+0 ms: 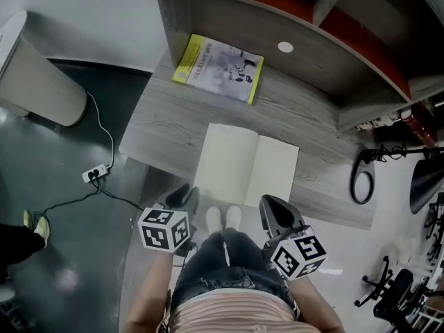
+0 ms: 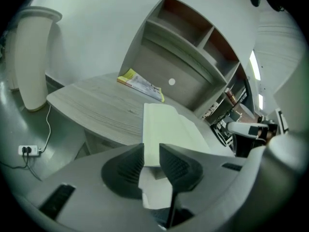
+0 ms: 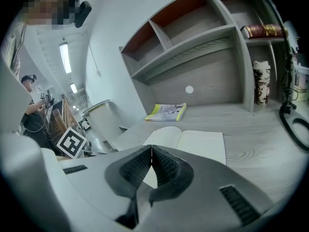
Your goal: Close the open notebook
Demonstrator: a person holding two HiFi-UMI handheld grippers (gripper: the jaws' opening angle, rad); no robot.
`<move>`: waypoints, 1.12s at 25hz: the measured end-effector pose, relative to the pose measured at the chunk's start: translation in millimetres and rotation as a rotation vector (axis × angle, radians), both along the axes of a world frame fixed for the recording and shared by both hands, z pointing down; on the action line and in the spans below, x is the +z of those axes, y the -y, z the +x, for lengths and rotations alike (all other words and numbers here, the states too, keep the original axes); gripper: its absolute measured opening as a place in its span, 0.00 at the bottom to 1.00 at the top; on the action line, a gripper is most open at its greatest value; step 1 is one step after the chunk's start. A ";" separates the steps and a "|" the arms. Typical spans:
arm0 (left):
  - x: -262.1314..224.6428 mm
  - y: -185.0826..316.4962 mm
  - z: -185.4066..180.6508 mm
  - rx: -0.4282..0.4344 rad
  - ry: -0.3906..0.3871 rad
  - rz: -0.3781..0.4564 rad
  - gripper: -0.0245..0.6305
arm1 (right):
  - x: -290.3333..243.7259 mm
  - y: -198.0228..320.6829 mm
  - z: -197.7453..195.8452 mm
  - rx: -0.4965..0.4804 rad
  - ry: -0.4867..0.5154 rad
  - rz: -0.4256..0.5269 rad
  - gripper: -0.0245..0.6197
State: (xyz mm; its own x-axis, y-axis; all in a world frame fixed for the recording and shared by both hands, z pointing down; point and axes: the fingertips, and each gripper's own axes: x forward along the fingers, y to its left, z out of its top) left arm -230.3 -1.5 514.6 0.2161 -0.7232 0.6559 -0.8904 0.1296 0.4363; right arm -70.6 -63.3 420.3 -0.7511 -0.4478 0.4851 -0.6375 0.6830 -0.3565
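The open notebook lies flat on the grey wood desk, blank cream pages up, near the front edge. Both grippers hang in front of the desk, over the person's lap, short of the notebook. My left gripper points at the notebook's left page; its jaws stand a narrow gap apart with nothing between them. On the other side, my right gripper faces the right page, jaw tips touching and empty.
A yellow-edged book lies at the back of the desk under the shelf unit. A black cable loop hangs off the desk's right end. On the floor at left are a white bin and a power strip.
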 end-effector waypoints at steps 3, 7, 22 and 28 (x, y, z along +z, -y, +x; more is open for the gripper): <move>12.9 -1.2 0.9 -0.008 -0.033 -0.045 0.15 | 7.4 1.5 1.4 -0.001 -0.012 -0.022 0.05; 22.1 -1.0 0.9 -0.014 -0.070 -0.079 0.16 | 14.1 1.3 -1.8 -0.019 -0.022 -0.045 0.05; 36.4 1.5 4.2 0.056 -0.334 -0.141 0.15 | 26.8 0.5 -11.7 -0.054 -0.036 -0.098 0.05; 29.6 0.6 2.1 0.070 -0.269 -0.135 0.11 | 23.5 1.5 -10.8 -0.051 -0.035 -0.094 0.05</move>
